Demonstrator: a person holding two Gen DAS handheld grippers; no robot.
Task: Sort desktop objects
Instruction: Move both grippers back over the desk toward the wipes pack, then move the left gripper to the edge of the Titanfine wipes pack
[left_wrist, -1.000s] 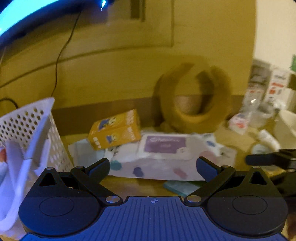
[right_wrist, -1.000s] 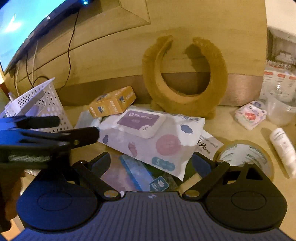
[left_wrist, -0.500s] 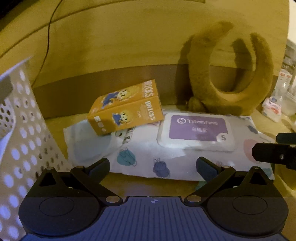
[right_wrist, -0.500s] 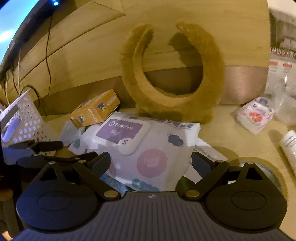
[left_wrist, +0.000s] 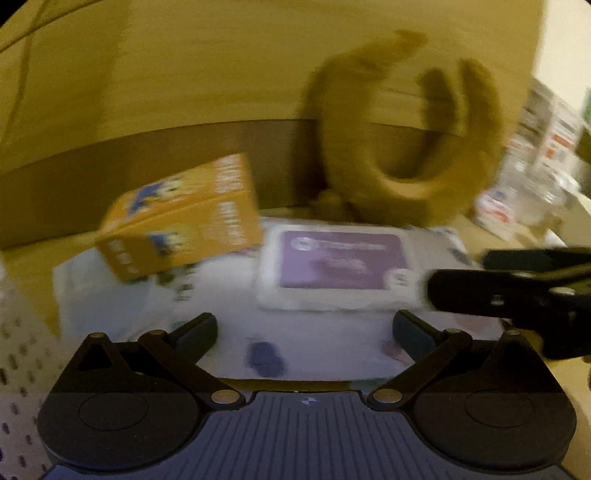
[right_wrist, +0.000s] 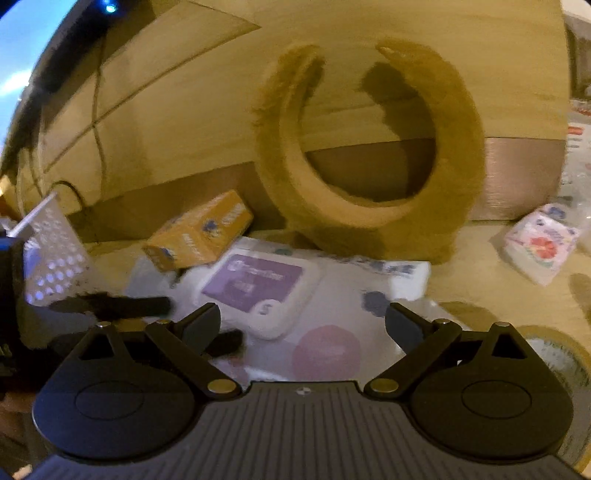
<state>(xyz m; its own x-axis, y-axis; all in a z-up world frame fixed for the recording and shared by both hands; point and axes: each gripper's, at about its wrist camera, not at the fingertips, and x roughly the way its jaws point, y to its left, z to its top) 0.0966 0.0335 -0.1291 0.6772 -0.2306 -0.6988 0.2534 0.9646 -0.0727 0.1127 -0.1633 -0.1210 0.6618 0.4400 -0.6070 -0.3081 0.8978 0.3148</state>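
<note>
We judge this the approach step: both grippers, left gripper (left_wrist: 304, 326) and right gripper (right_wrist: 303, 321), are released and empty above the wipes pack (right_wrist: 258, 288). The pack, white with a purple label, lies flat just beside the orange box (right_wrist: 199, 230). Next: descend, straddle, clench.

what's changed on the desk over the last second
Both hand-held grippers moved in toward the pile. The left hand-held gripper swung away from the white basket and now sits low over the wet wipes pack. The right hand-held gripper closed in beside it. Both are open and empty; nothing was taken. The orange box, wipes pack and brown crescent plush stayed put.
</note>
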